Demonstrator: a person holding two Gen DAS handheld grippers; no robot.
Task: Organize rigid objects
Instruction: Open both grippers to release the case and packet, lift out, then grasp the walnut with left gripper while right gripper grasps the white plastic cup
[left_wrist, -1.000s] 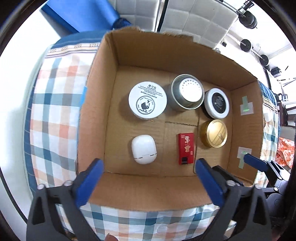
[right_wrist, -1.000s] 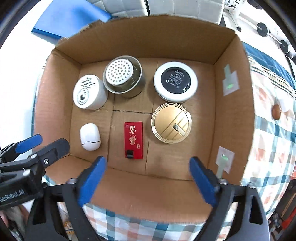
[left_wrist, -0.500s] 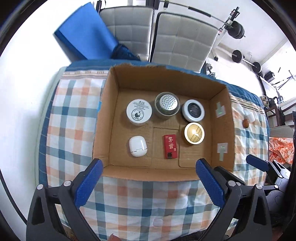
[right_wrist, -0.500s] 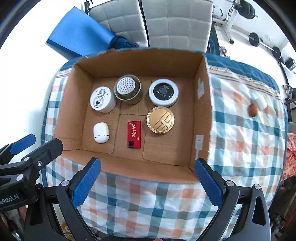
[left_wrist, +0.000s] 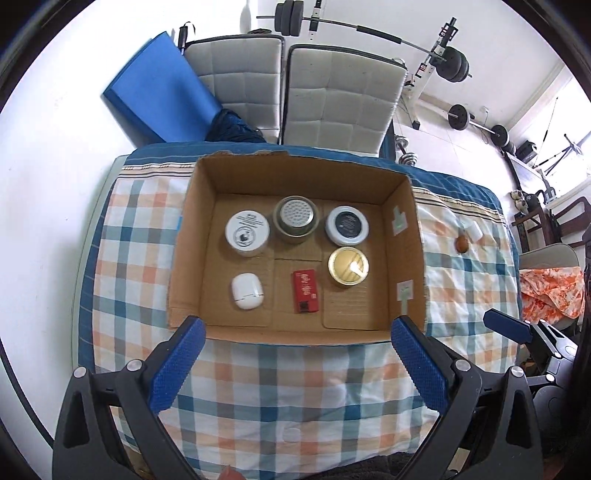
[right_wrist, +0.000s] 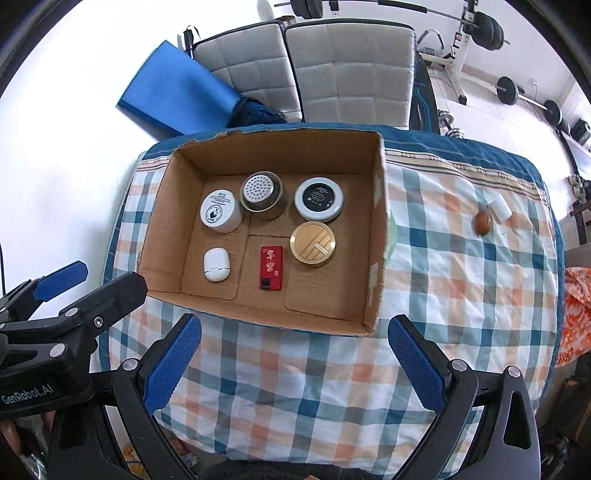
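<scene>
Both grippers had drawn back from cardboard box (left_wrist: 295, 336), left gripper (left_wrist: 295, 365) wide and empty, right gripper (right_wrist: 295, 363) likewise, six items inside, red box (left_wrist: 305, 291) beside gold tin (left_wrist: 348, 266).

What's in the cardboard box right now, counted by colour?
White: 3: jar, earbud case, black-topped tin
Silver: 1: metal cup
Gold: 1: round tin
Red: 1: small packet
Total: 6 in the box

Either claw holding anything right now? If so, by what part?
Nothing held. Left claw and right claw are both open and empty above the checked cloth, short of the cardboard box.
</scene>
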